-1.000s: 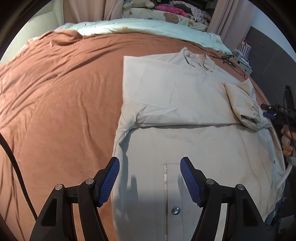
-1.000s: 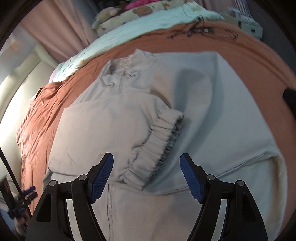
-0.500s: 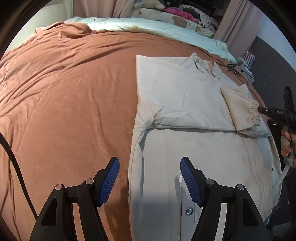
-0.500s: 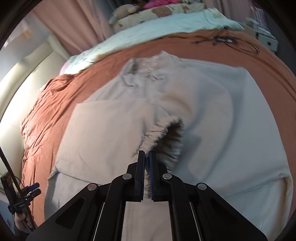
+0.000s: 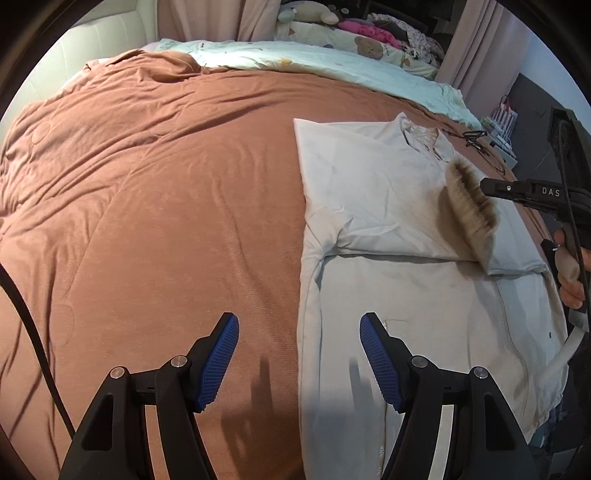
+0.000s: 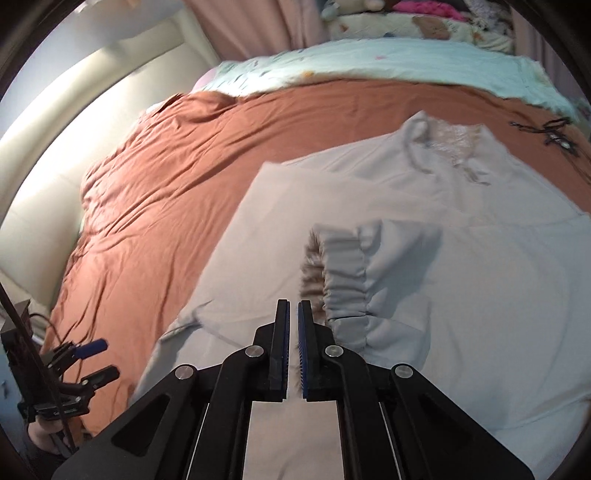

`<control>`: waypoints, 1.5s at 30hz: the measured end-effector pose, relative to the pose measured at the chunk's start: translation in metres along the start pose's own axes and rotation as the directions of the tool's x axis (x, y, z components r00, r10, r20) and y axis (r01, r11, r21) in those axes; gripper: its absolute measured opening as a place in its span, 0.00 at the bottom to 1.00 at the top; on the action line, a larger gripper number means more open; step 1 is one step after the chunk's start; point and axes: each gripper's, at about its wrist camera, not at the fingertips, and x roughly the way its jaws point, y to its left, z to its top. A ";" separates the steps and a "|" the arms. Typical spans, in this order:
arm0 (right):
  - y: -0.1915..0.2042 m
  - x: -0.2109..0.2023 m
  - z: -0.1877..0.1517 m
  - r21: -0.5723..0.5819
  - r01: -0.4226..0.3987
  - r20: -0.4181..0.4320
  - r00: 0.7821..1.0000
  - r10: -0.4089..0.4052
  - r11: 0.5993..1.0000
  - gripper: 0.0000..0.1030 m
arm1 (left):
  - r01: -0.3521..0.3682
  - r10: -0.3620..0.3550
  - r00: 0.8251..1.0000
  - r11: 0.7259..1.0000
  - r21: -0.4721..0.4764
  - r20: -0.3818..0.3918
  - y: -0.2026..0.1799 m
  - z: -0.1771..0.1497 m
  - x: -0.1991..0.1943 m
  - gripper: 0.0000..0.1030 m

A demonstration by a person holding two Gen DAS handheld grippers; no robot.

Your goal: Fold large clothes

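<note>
A large pale beige jacket (image 5: 406,295) lies flat on the brown bedspread (image 5: 166,184), its left sleeve folded across the chest. My left gripper (image 5: 299,362) is open and empty, hovering above the jacket's left edge near the hem. My right gripper (image 6: 291,347) is shut on the elastic cuff (image 6: 343,280) of the sleeve and holds it lifted above the jacket's chest. In the left wrist view the raised cuff (image 5: 469,206) shows its furry lining, with the right gripper (image 5: 487,186) at it. The collar (image 6: 447,144) lies at the far end.
A mint-green quilt (image 5: 314,59) and stuffed toys (image 5: 314,11) lie along the far side of the bed. Black cables (image 5: 476,138) lie on the bedspread beyond the collar. A cream padded headboard (image 6: 74,122) runs along the left. Curtains (image 5: 207,18) hang behind.
My right gripper closed on the sleeve cuff and lifted it up off the jacket's chest. My left gripper drifted left, so the jacket's edge now lies between its fingers.
</note>
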 end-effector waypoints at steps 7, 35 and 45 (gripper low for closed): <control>-0.060 -0.034 -0.012 0.033 0.084 0.053 0.995 -0.085 0.996 0.52 | 0.027 -0.026 1.000 1.000 0.016 -0.009 -0.024 0.015 0.007 0.68; -0.261 -0.171 -0.197 0.437 0.473 -0.069 0.866 -0.495 0.765 0.52 | 0.131 -0.108 0.976 0.985 0.115 -0.188 -0.192 0.074 0.164 0.54; -0.242 -0.179 -0.240 0.470 0.408 -0.070 0.901 -0.427 0.783 0.52 | 0.020 -0.006 0.996 0.988 0.151 -0.088 -0.196 0.078 0.152 0.32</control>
